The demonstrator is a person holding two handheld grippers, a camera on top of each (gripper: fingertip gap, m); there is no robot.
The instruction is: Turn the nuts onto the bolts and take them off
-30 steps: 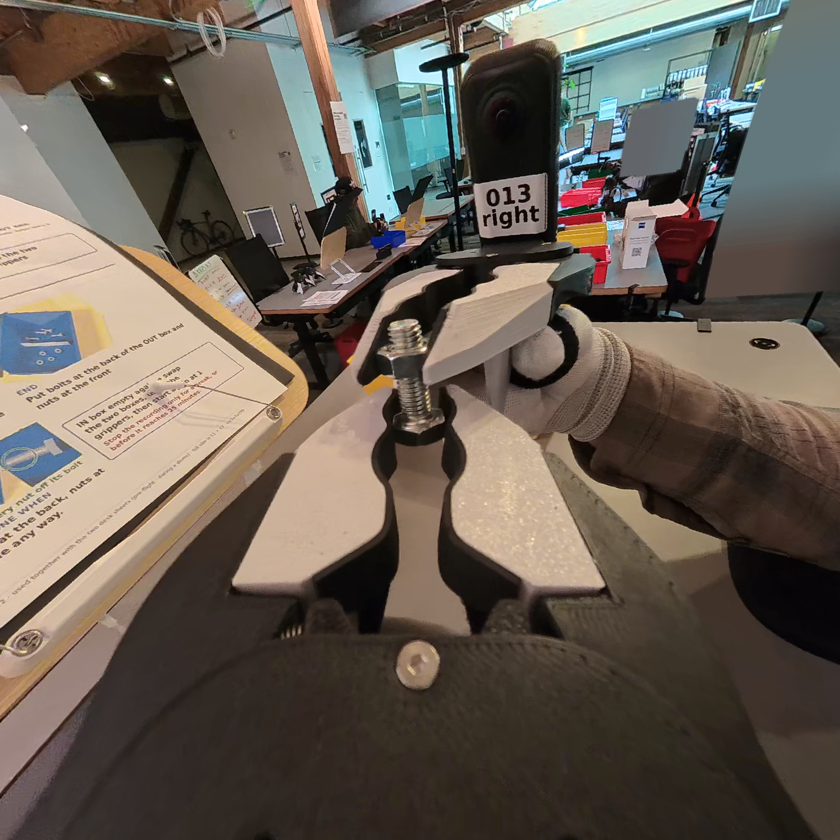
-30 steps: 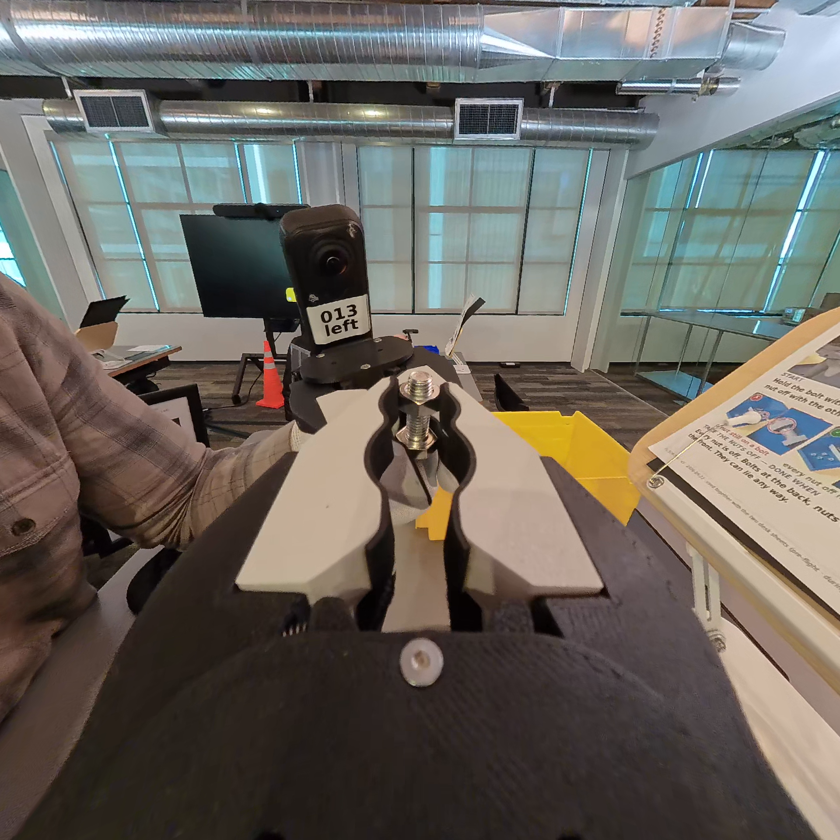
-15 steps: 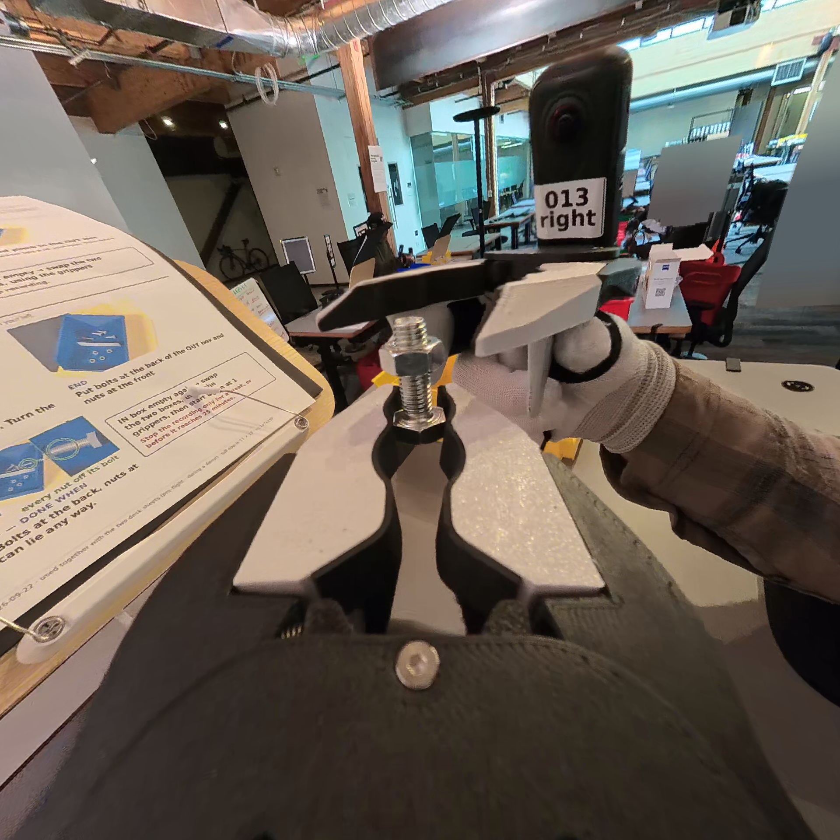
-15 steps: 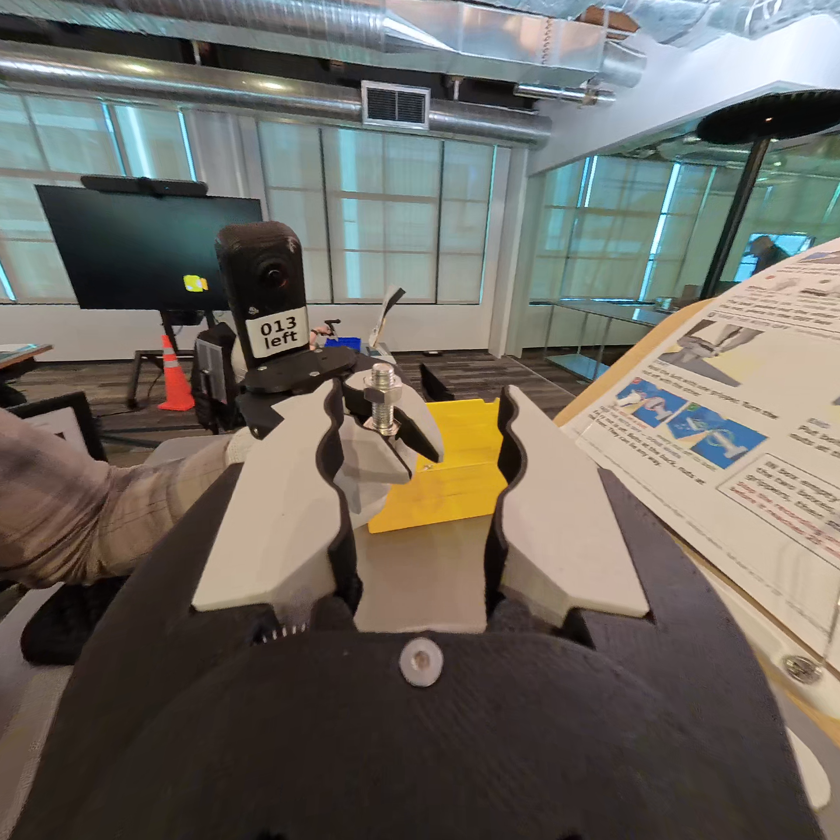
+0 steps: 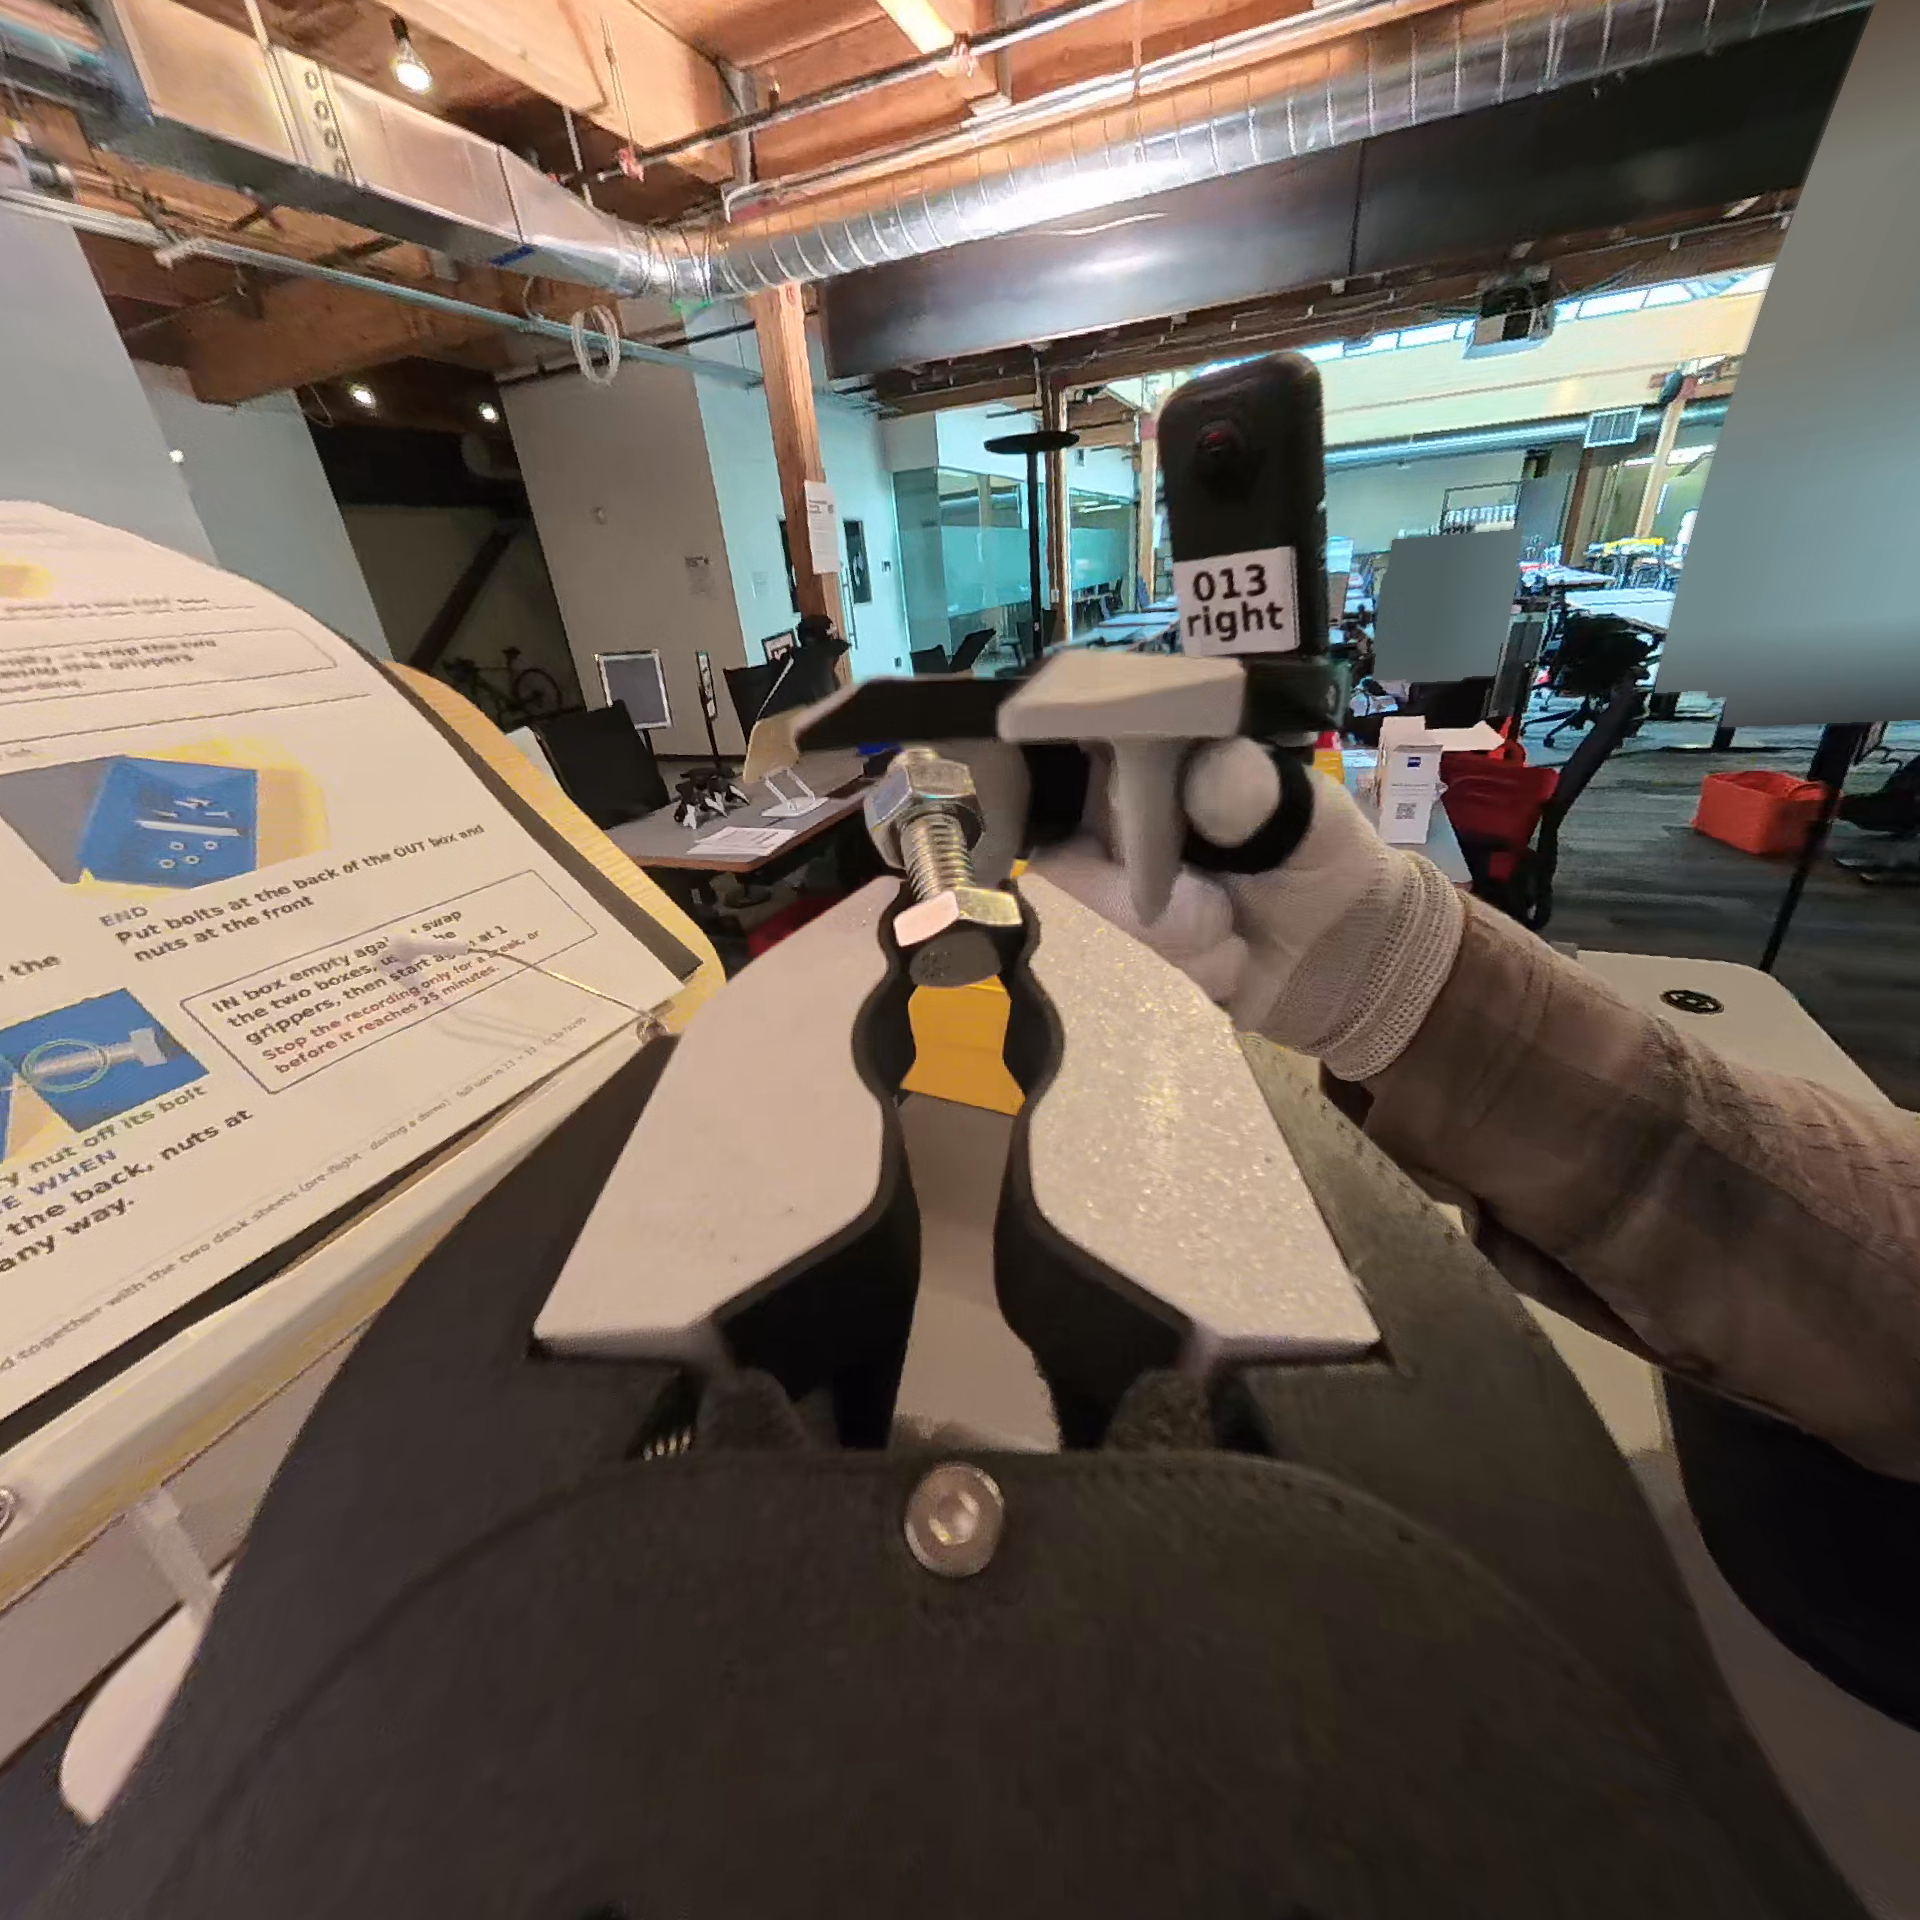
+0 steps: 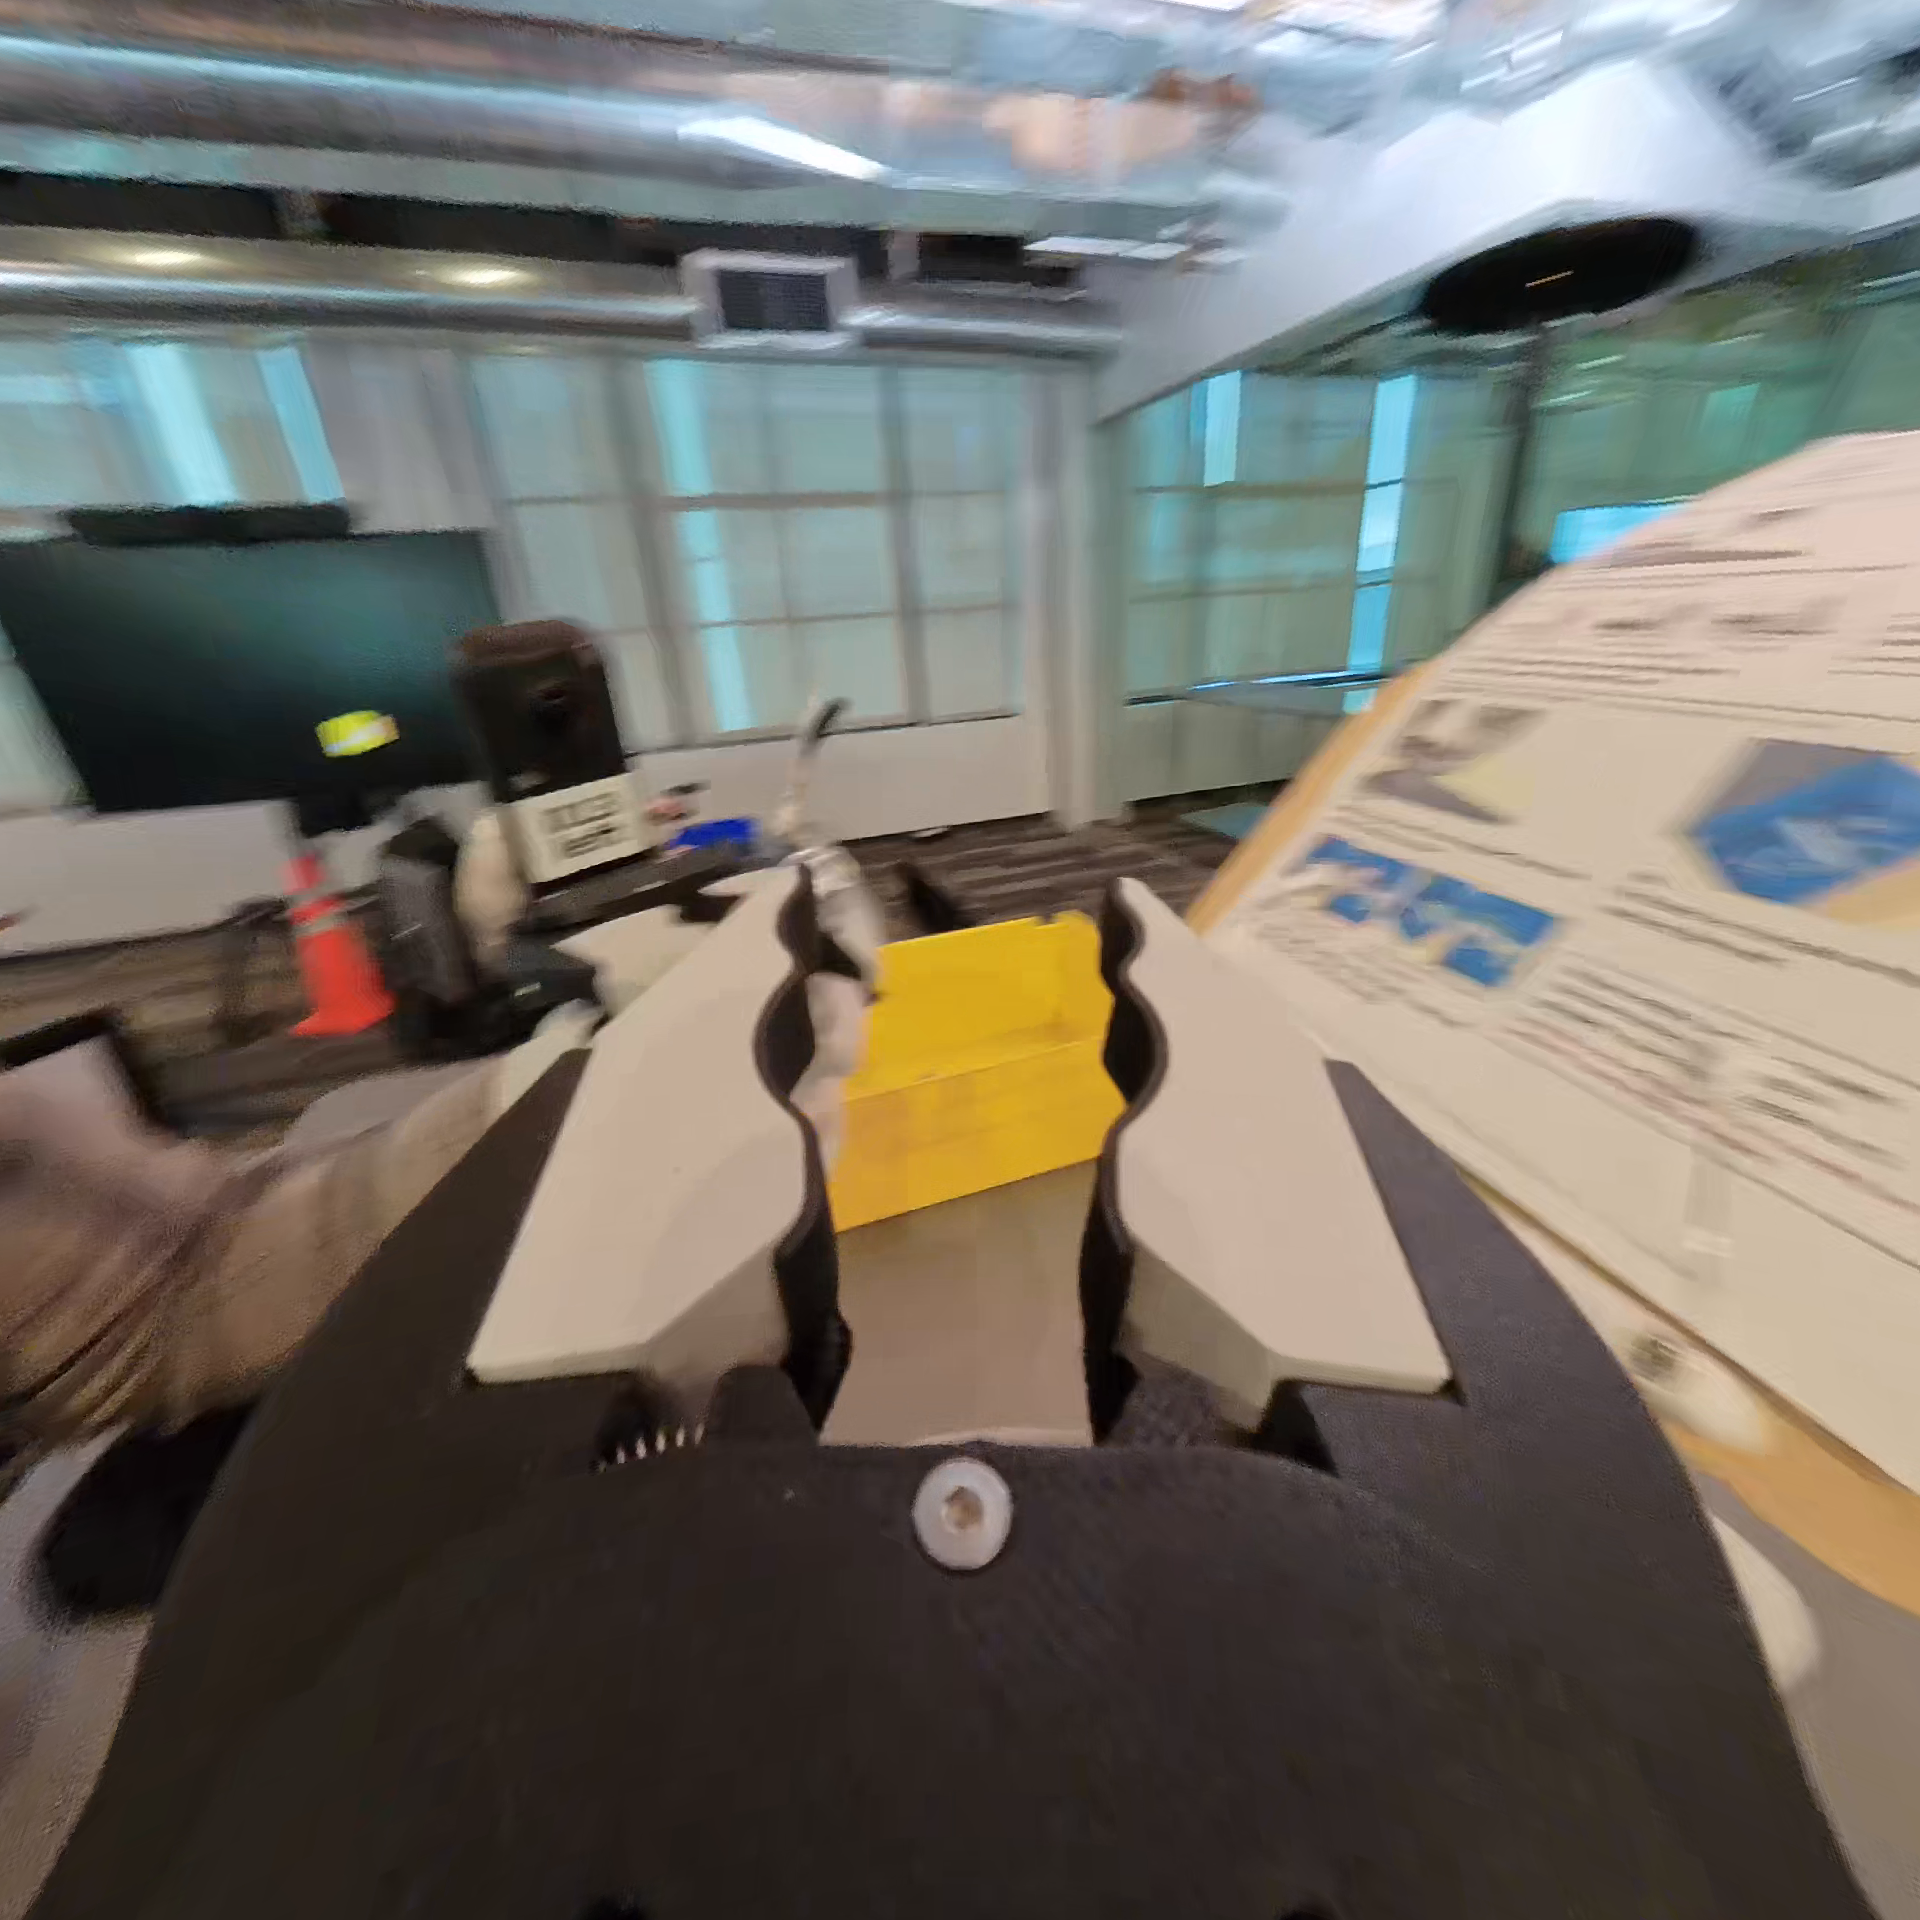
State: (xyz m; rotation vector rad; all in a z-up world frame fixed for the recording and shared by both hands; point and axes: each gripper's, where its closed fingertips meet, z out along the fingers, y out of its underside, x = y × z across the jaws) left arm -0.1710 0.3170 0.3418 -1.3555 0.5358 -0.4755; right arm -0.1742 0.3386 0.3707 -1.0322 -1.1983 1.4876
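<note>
My left gripper (image 5: 956,920) is shut on the hex head of a steel bolt (image 5: 935,864). The threaded shaft points up and leans slightly left. A steel nut (image 5: 925,802) sits on the thread near the top end. My right gripper (image 5: 997,712), held by a white-gloved hand (image 5: 1299,935), is open with its fingers lying flat just above and behind the nut, not gripping it. The right wrist view is blurred: the right gripper (image 6: 956,914) is open and empty, with the bolt (image 6: 836,883) off its left finger.
An instruction sheet on a wooden board (image 5: 260,935) stands close on the left; it shows at the right in the right wrist view (image 6: 1610,935). A yellow bin (image 6: 977,1039) stands on the table beyond the grippers. The white table (image 5: 1621,987) runs to the right. Left tips to right tips: about 4 cm.
The right gripper let go of the nut, opened and swung off to the right. The left gripper kept the bolt and tilted it slightly left.
</note>
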